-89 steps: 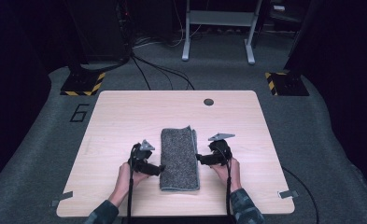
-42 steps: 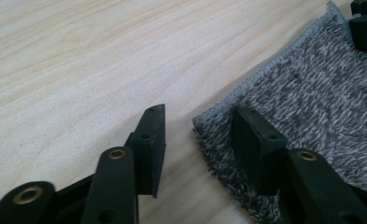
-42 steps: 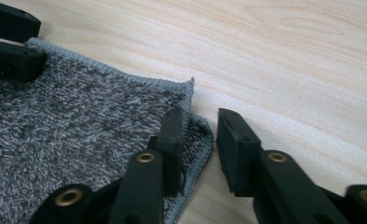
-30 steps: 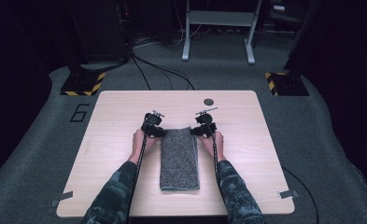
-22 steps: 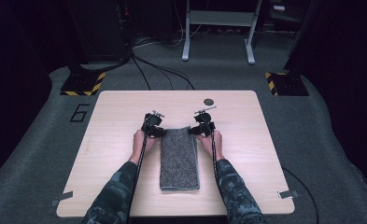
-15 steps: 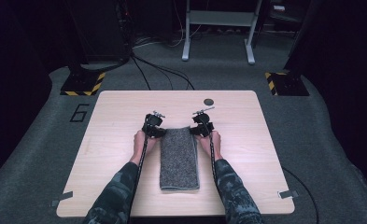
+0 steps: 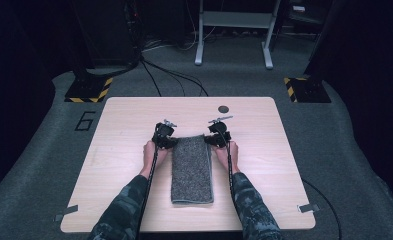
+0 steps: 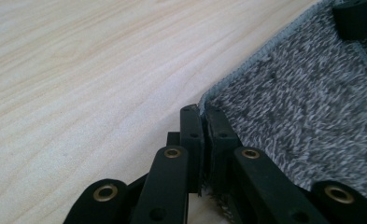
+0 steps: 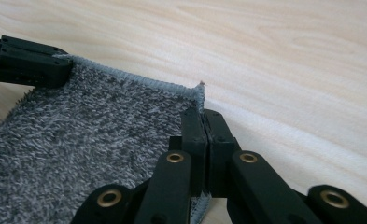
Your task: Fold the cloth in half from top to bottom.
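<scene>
high view has the folded grey fuzzy towel (image 7: 192, 169) lying lengthwise mid-table on the light wood table (image 7: 264, 150). left gripper (image 7: 165, 137) has just pinched its fingers onto the far left corner, right gripper (image 7: 217, 136) just did the same on the far right corner. small dark round disc (image 7: 223, 108) sits further back.

My grey towel (image 7: 192, 167) lay folded into a long, narrow strip near the middle of the table, running from its near edge away from me. Its pile was a speckled, fuzzy grey with a paler stitched hem (image 9: 139, 80) along the far end. It lay flat, and both far corners (image 8: 208, 103) were pinched, one at each side. The near end sat square, its folded layers showing.
</scene>
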A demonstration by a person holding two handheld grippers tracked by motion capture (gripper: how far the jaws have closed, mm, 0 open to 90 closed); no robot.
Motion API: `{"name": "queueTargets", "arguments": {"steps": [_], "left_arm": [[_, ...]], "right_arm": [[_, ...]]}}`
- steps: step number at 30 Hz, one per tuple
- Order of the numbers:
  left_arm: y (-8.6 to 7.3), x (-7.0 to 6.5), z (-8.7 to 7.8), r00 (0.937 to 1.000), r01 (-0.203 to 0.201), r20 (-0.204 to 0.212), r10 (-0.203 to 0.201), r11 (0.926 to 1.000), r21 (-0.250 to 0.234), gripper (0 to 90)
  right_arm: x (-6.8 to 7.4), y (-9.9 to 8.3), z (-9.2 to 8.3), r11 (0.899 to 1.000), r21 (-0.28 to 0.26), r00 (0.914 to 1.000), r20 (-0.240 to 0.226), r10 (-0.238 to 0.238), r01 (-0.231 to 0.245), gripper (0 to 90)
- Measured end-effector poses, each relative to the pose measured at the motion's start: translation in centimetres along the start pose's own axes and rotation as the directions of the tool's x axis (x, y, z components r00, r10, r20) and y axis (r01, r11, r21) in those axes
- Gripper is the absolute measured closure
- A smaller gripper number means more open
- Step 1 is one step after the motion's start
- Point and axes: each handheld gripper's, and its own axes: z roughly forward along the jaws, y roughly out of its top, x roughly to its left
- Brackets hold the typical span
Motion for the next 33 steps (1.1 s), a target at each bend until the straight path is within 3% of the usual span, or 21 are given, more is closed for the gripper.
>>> {"name": "queueTargets", "arguments": {"steps": [10, 19, 33], "left_arm": [[1.2, -0.2, -1.3, 0.9999, -0.01, -0.014, 0.009, 0.9984, -0.055, 87.3], [2.5, -0.5, -2.3, 0.999, -0.04, -0.021, 0.039, 0.9965, -0.073, 87.3], [4.6, -0.4, -4.7, 0.9984, -0.05, -0.033, 0.046, 0.9888, -0.14, 87.3]], "right_arm": [[0.1, 0.8, -1.8, 0.998, -0.063, 0.9997, 0.004, -0.023, 0.024, 89.2], [0.0, 1.4, -3.0, 0.994, -0.101, 0.9988, 0.025, -0.042, 0.044, 89.2], [0.4, 3.6, -5.9, 0.983, -0.17, 0.9977, 0.034, -0.058, 0.063, 89.2]]}}
